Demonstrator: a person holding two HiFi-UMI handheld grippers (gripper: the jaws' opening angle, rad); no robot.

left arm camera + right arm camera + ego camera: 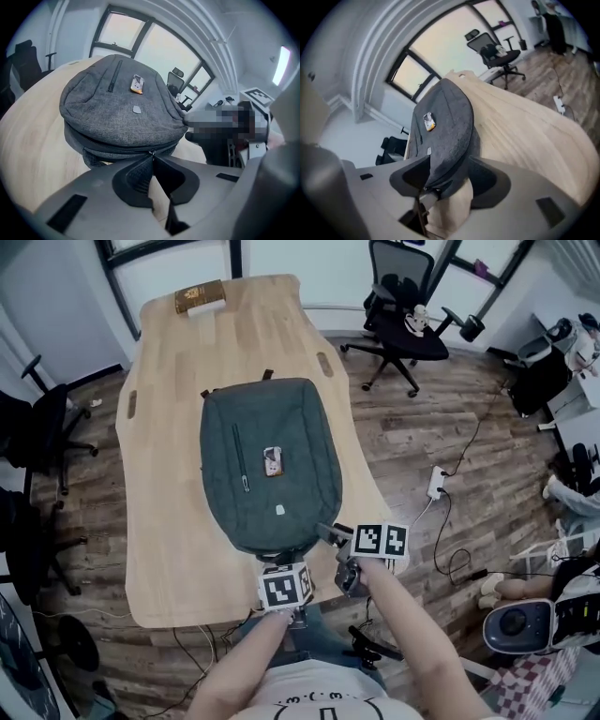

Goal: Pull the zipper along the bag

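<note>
You hold the zipper of the grey backpack (270,460), lower centre.
Left tool (151,158) pinches the zipper pull (150,152); right tool (450,163) stands wide, backpack edge between its jaws, worktop (525,126) beneath.

Head view: high overhead, looking steeply down on worktop (169,549) and backpack (300,456).
Left gripper view: low, close, facing backpack's near end.
Right gripper view: close, rolled sideways.
Shared: backpack's near end.

A pale wooden desk (169,549) stands on a dark plank floor (422,427). One black office chair (405,310) sits beyond it, and another chair (42,423) at its left. A white power strip (436,482) lies on the floor. Dark-framed windows (154,47) let in daylight.
</note>
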